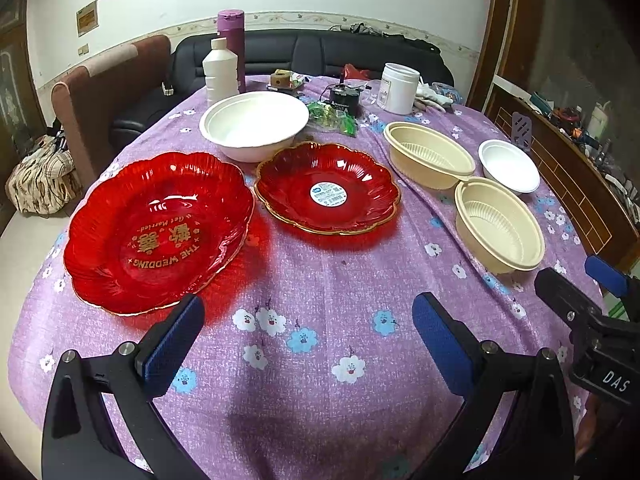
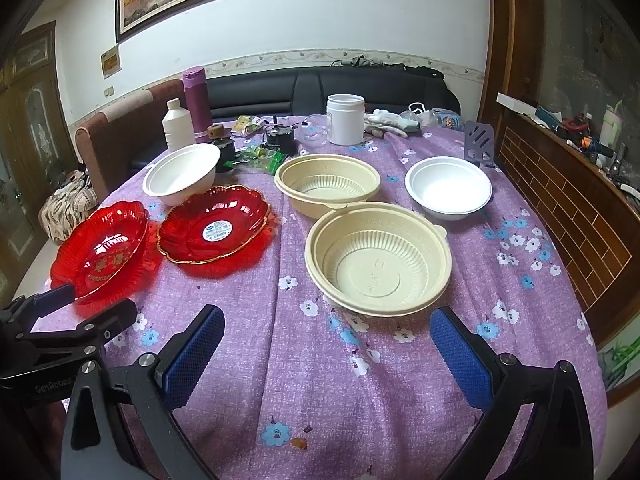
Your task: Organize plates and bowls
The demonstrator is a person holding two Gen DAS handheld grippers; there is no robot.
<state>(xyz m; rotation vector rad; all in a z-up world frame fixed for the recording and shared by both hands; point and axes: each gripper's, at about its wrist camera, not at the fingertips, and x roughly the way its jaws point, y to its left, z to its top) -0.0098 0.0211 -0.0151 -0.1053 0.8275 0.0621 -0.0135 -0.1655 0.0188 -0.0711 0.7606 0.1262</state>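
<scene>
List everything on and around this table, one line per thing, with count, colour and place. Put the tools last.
red plates: 2, red with gold rims; wedding-print plate at near left, stickered plate beside it
white bowls: 2; large bowl behind the red plates, small bowl at far right
beige bowls: 2; near beige bowl at centre right, far beige bowl behind it
white bottle: 1, far left
purple flask: 1, behind the bottle
white jar: 1, far centre
tablecloth: 1, purple with flowers
sofa: 1, black, behind table
left tool: open, empty
right tool: open, empty
</scene>
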